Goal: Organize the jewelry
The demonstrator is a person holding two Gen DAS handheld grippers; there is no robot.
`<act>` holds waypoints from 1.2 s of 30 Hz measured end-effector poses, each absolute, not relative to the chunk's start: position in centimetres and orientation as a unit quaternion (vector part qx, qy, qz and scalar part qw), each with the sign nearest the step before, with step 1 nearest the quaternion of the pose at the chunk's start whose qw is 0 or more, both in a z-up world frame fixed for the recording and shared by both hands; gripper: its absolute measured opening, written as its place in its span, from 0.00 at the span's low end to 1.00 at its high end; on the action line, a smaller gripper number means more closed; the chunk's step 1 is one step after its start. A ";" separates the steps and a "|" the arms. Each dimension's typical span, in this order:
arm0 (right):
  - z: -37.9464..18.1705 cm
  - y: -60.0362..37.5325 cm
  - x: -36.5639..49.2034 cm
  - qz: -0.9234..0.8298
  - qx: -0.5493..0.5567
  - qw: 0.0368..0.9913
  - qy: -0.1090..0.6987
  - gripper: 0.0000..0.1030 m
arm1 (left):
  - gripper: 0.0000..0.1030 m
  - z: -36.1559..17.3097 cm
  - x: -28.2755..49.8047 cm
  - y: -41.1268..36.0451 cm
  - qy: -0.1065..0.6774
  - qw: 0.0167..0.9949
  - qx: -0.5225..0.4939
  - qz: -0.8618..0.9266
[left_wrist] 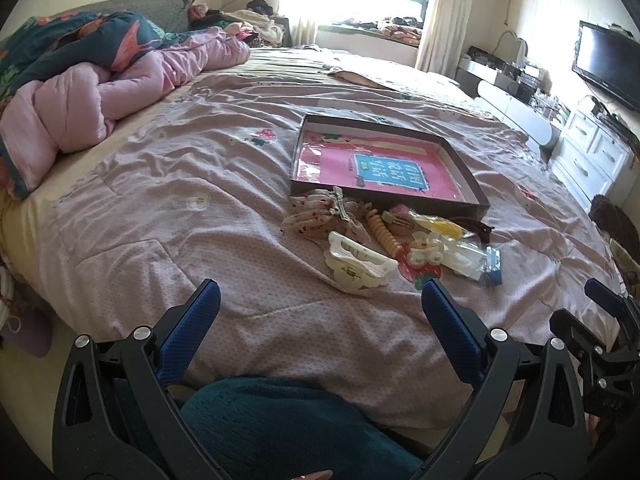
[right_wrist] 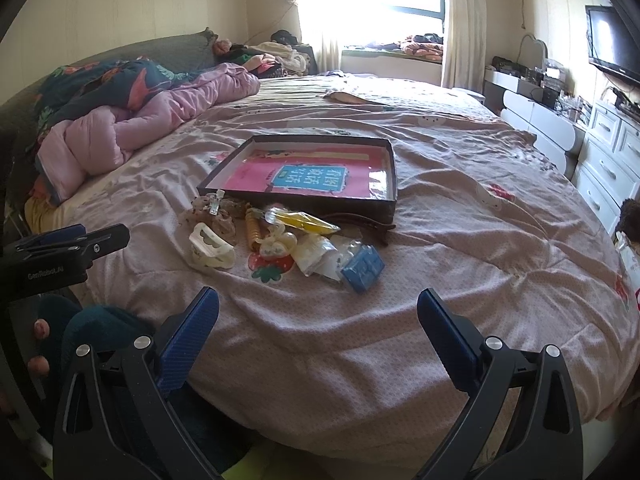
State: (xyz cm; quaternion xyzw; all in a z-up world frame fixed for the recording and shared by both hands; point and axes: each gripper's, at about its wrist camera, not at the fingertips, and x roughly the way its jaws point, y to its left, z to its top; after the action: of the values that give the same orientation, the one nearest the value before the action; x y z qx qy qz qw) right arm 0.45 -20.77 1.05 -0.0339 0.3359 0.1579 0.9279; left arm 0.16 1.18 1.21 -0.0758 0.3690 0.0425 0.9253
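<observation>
Pink bedspread (left_wrist: pixel 240 208), dark tray (left_wrist: pixel 464 176) lined pink, cream claw clip (left_wrist: pixel 356 266), blue packet (right_wrist: pixel 362 266)

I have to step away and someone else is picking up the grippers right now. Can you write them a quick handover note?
Left gripper: jaws open, empty, held over the near edge of the bed.
Right gripper: jaws open, empty, likewise.
Hair accessories lie piled on the bed against the near wall of the box: white claw clip, blue packet, dark clip.
Done: nothing sorted; the box holds only its pink printed lining.
Left: move every piece into the box.
</observation>
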 end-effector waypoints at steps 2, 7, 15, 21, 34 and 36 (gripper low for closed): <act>1.2 -20.5 0.7 0.163 -0.034 0.927 0.335 0.94 | 0.89 1.2 0.3 1.6 0.369 0.925 -0.079 0.046; 1.2 -19.7 1.6 0.170 -0.042 0.926 0.335 0.94 | 0.89 1.2 0.8 3.0 0.367 0.924 -0.089 0.057; 1.0 -19.1 4.7 0.177 -0.038 0.920 0.347 0.94 | 0.89 0.3 2.5 5.0 0.381 0.916 -0.105 0.064; 0.8 -19.8 7.5 0.164 -0.029 0.921 0.352 0.94 | 0.89 -0.2 4.7 5.4 0.393 0.912 -0.099 0.061; -0.1 -23.2 10.5 0.137 -0.023 0.921 0.364 0.94 | 0.89 -0.2 9.9 3.0 0.399 0.913 -0.081 0.000; -0.8 -23.6 10.7 0.140 -0.029 0.917 0.372 0.94 | 0.89 -0.6 10.8 2.6 0.404 0.911 -0.079 -0.002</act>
State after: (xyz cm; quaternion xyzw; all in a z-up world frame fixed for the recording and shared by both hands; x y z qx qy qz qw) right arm 10.68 -23.60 -0.77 -0.0286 0.3716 0.1402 0.9173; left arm 10.85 2.61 -0.55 -0.0790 0.4038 -0.0017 0.9114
